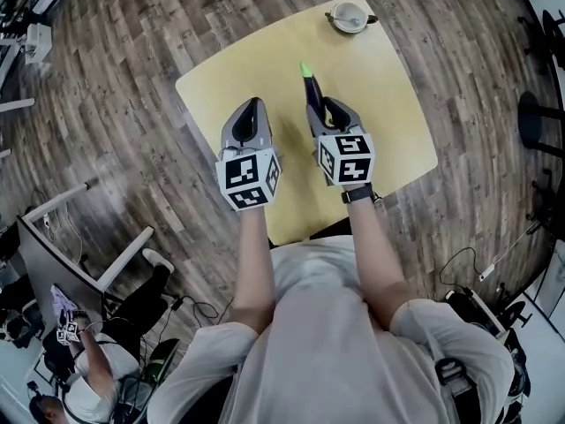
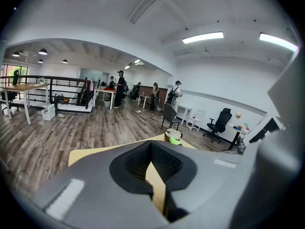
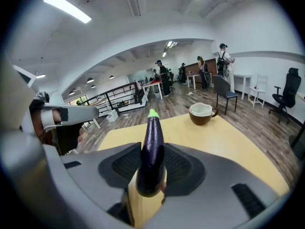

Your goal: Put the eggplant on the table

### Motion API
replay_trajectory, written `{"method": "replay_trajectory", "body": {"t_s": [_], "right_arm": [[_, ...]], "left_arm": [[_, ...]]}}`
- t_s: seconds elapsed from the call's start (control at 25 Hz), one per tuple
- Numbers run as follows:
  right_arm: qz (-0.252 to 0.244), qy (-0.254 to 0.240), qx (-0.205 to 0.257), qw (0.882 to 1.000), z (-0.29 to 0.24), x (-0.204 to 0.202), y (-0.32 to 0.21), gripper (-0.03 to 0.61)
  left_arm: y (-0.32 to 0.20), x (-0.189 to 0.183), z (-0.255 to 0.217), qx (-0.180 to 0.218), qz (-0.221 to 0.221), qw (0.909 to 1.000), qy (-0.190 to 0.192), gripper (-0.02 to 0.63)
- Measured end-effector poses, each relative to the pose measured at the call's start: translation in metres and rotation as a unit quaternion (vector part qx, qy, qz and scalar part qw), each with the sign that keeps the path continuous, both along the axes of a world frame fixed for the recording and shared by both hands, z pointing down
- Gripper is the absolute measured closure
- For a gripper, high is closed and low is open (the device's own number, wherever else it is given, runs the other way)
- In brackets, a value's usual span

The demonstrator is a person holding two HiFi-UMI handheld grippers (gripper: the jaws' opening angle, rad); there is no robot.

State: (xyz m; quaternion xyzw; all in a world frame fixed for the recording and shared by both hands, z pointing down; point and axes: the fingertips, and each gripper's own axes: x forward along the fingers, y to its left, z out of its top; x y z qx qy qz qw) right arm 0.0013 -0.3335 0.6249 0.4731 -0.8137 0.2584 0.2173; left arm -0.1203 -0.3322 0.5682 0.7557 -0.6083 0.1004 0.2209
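The right gripper (image 3: 150, 150) is clamping its grey fingers (image 3: 180, 168) on the eggplant (image 3: 152, 137), the dark ribbed pads pressing against both sides of its rounded thick end. The eggplant is running straight out between them, long, smooth and glossy dark purple, tapering to a bright green stem tip that is pointing toward the top of the frame. In the head view it is lying over the middle of the table (image 1: 388, 104), and whether it is touching the top cannot be told. The left gripper (image 2: 151, 147) is holding nothing: its fingers (image 2: 170, 164) are meeting at the tips, leaving only a thin wedge of table showing between the ribbed black pads. The table is showing a pale yellow, matte top with rounded corners. A round brown cup (image 1: 349, 16) with a pale inside is sitting near its upper right corner, well apart from both grippers. The floor (image 1: 132, 78) around it is showing streaked brown wood planks.
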Motion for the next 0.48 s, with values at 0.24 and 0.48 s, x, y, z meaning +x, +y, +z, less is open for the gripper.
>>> {"method": "replay_trajectory", "body": {"t_s": [0.24, 0.48], "right_arm": [[-0.005, 0.008, -0.038, 0.999, 0.034, 0.001, 0.004, 0.428], [-0.012, 0.018, -0.068, 0.997, 0.060, -0.004, 0.009, 0.428]], "left_arm": [[0.003, 0.003, 0.020, -0.019, 0.000, 0.9998, -0.006, 0.607], [0.004, 0.001, 0.035, -0.034, -0.006, 0.9994, -0.003, 0.607]]}}
